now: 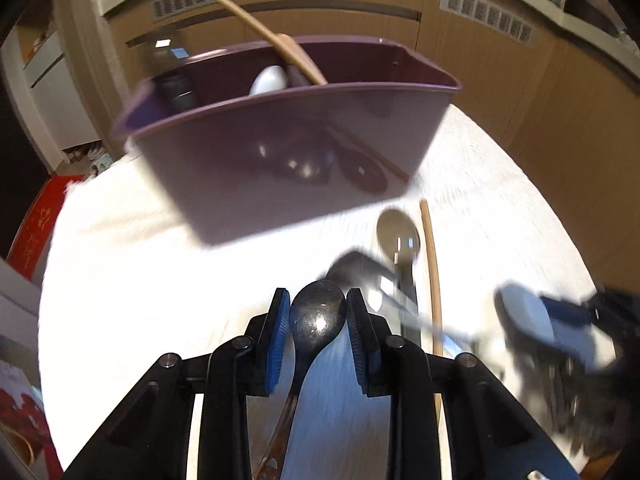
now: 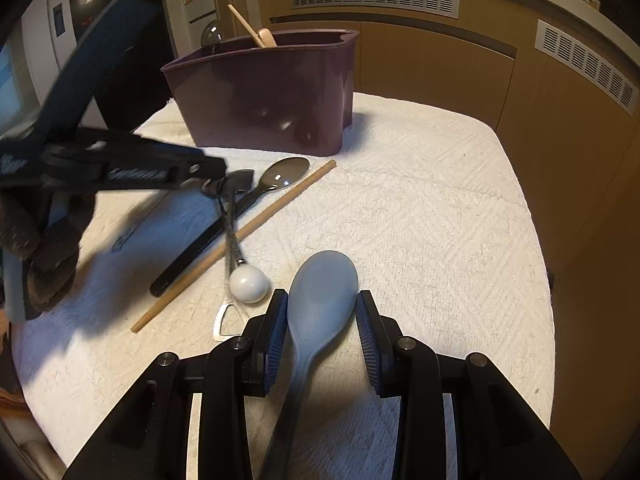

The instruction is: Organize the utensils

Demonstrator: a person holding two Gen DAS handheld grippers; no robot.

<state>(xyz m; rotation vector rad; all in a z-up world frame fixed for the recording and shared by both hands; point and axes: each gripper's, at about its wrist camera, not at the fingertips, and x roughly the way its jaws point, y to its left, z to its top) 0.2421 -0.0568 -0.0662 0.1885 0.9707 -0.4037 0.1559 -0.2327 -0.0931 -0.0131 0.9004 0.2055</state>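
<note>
1. While judging from what lies where, about half done: bin [image 2: 264, 92] at the far left edge of the towel [image 2: 420, 208] already holds a wooden spoon [image 2: 250, 26], a dark ladle-like piece [image 2: 211, 34] and a pale spoon head [image 1: 269, 79].
2. Left on the towel, near its left edge and just before the bin: a black spoon [image 2: 256, 196], a dowel [image 2: 240, 240], and a thin tool with a white ball end [image 2: 248, 283], all crossing or touching one another. Also a small metal loop [image 2: 226, 320] beside the ball; cannot tell what it belongs to.
3. Left gripper [image 1: 318, 320]: partly closed around a metal spoon [image 1: 318, 316], bowl forward, pads flanking the bowl; seems gripped lower down, lifted above the towel, aimed at the bin.
4. Right gripper [image 2: 322, 320]: likewise narrowed around a blue spoon [image 2: 322, 292], bowl pointing out past the fingertips, handle running back between the jaws; held over the near middle of the towel.
5. Remaining, as a judgement: drop both held spoons into the bin, then collect the three or four loose pieces.
</note>
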